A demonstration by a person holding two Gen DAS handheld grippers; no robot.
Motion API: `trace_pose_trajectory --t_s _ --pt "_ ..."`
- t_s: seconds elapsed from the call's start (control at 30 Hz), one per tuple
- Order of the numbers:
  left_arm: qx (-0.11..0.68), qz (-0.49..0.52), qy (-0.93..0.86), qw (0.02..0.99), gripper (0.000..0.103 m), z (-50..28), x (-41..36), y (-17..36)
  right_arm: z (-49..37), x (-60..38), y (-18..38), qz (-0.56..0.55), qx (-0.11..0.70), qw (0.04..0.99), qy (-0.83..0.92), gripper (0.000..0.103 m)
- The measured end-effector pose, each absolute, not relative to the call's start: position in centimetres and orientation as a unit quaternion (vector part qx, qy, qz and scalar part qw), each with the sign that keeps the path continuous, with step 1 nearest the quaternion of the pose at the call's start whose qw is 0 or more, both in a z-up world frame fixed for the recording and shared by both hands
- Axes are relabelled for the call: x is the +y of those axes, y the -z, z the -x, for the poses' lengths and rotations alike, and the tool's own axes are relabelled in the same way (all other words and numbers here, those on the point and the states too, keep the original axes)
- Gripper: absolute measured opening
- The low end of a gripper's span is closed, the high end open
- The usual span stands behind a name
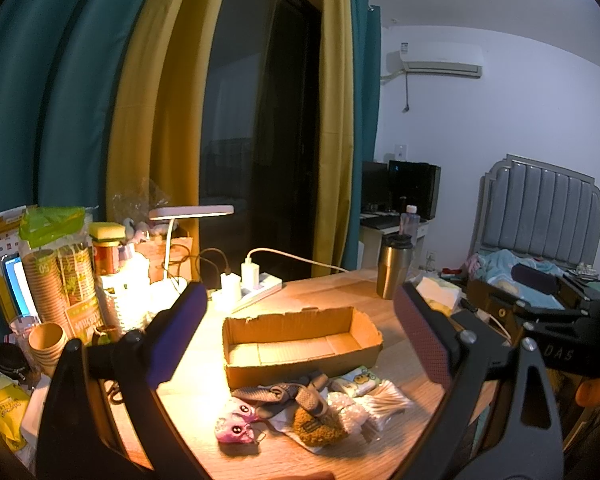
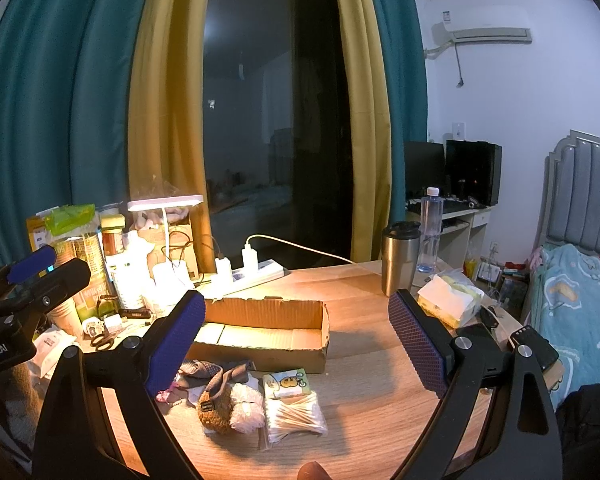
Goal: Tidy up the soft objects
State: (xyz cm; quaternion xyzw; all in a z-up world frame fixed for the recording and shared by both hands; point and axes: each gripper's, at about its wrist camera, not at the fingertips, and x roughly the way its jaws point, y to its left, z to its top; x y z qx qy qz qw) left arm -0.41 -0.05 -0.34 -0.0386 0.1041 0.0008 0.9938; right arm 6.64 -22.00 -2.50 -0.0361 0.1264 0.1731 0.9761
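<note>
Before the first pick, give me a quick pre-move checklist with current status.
1. Left tool open, nothing held: ok.
2. Right tool open, nothing held: ok.
3. Cardboard box upright, inside bare as far as visible: ok.
4. Soft items grouped in front of the box: pink plush, brown plush, grey fabric, all on the table: ok.
5. Items free to lift singly: not ok, the grey fabric overlaps the brown plush.
6. Non-soft clutter beside the pile, cotton swab pack touching it: not ok.
</note>
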Motion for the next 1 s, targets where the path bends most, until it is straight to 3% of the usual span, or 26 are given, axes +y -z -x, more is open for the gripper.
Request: trace_pose_trajectory --t_s 0.4,1.0 --pt "0.114 0.043 -0.002 0.993 0.095 0.4 0.1 1.6 -5.9 -21.5 4.7 0.036 0.14 0.974 -0.174 0.095" --pt "0.203 0.064 -0.023 0.977 0.095 -3.7 2.0 7.4 -9.5 -20.6 8.3 0.043 0.223 0.957 -0.179 0.095"
